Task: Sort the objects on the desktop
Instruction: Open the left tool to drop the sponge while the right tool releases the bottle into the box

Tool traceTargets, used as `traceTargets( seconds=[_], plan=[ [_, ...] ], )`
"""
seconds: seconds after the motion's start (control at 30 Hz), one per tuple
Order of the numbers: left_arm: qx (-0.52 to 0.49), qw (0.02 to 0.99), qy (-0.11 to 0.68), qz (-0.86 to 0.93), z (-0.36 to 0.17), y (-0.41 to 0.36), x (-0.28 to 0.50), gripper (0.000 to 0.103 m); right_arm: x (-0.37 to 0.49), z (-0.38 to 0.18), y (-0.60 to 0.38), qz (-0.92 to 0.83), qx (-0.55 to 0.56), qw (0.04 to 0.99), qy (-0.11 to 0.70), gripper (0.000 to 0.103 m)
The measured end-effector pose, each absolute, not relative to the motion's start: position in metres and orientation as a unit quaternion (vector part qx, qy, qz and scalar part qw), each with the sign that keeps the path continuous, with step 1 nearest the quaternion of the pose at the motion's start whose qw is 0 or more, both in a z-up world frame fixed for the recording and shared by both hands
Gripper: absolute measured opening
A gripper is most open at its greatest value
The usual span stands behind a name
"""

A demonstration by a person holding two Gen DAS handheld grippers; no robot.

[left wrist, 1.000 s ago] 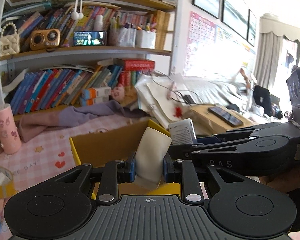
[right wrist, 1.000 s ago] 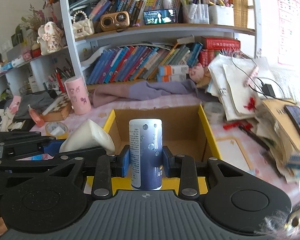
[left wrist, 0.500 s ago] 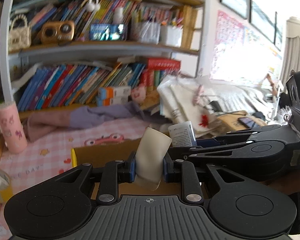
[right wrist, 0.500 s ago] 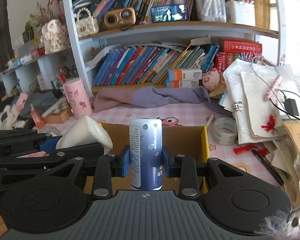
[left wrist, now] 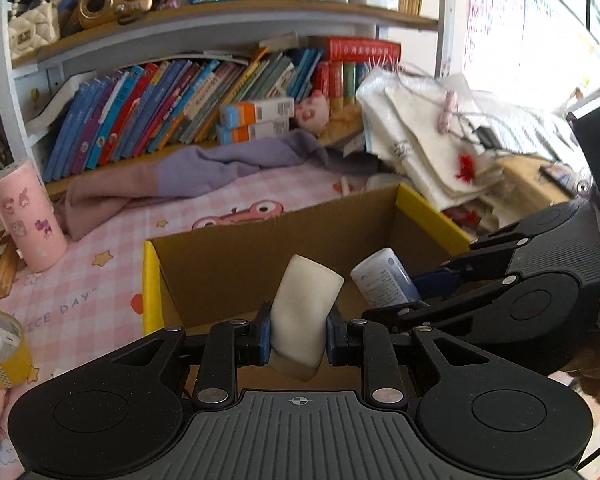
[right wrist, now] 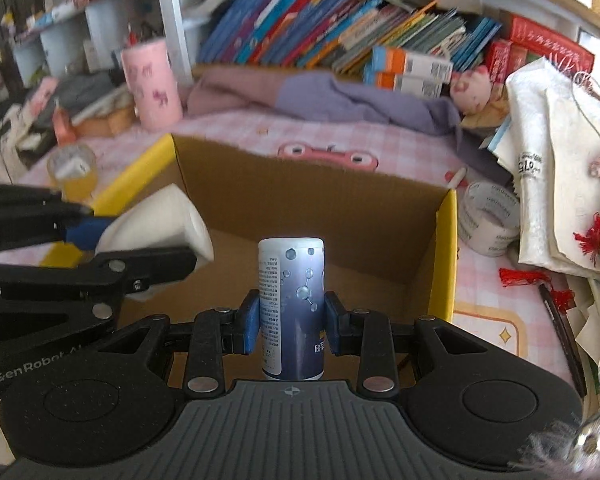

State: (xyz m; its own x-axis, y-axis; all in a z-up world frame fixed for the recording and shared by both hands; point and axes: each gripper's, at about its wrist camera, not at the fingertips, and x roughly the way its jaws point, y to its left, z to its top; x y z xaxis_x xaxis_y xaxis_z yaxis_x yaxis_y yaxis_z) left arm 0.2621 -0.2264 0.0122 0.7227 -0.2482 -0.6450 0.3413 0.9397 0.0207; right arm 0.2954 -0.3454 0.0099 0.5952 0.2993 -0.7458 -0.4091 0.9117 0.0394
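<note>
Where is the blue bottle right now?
The blue bottle stands upright, clamped in the right gripper over the open cardboard box, with the white bottle to its left.

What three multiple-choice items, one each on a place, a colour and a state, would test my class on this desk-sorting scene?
1. Where does the pink cup stand?
A. inside the box
B. on the pink mat, left of the box
C. on the top shelf

2. What colour are the edges of the cardboard box?
A. yellow
B. green
C. red

3. How is the right claw?
A. wide open, empty
B. shut on the blue can
C. shut on a book

Answers: 1 B, it stands on the checked mat beside the box. 2 A, yellow strips run along both side edges. 3 B, its pads press the can's sides, while the left claw grips the white tube.
</note>
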Motion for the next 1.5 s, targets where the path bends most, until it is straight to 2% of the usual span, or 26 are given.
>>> traceTargets(
  seconds=[0.27, 0.7, 0.8, 0.87, 0.97, 1.07, 1.5],
  plan=[
    [0.084, 0.916, 0.366, -0.144, -0.005, -0.229, 0.267, 0.024, 0.297, -0.005, -0.340, 0.212, -0.107, 0.869, 0.434, 0.030],
    [0.076, 0.916, 0.374, -0.123, -0.005, -0.228, 0.264, 0.027, 0.299, -0.006, -0.339, 0.221, -0.106, 0.862, 0.444, 0.030],
    [0.075, 0.923, 0.361, -0.113, -0.001, -0.225, 0.259, 0.038, 0.298, -0.003, -0.341, 0.218, -0.098, 0.869, 0.434, 0.031],
    [0.076, 0.930, 0.344, -0.102, 0.005, -0.223, 0.254, 0.052, 0.296, -0.001, -0.343, 0.215, -0.092, 0.875, 0.424, 0.031],
    [0.069, 0.940, 0.320, -0.096, 0.014, -0.219, 0.248, 0.059, 0.290, 0.006, -0.348, 0.206, -0.082, 0.892, 0.395, 0.034],
    [0.064, 0.946, 0.302, -0.093, 0.022, -0.218, 0.239, 0.064, 0.285, 0.013, -0.353, 0.198, -0.068, 0.903, 0.375, 0.042],
    [0.069, 0.958, 0.258, -0.100, 0.038, -0.215, 0.201, 0.075, 0.249, 0.038, -0.360, 0.163, -0.026, 0.932, 0.323, 0.043]
  ],
)
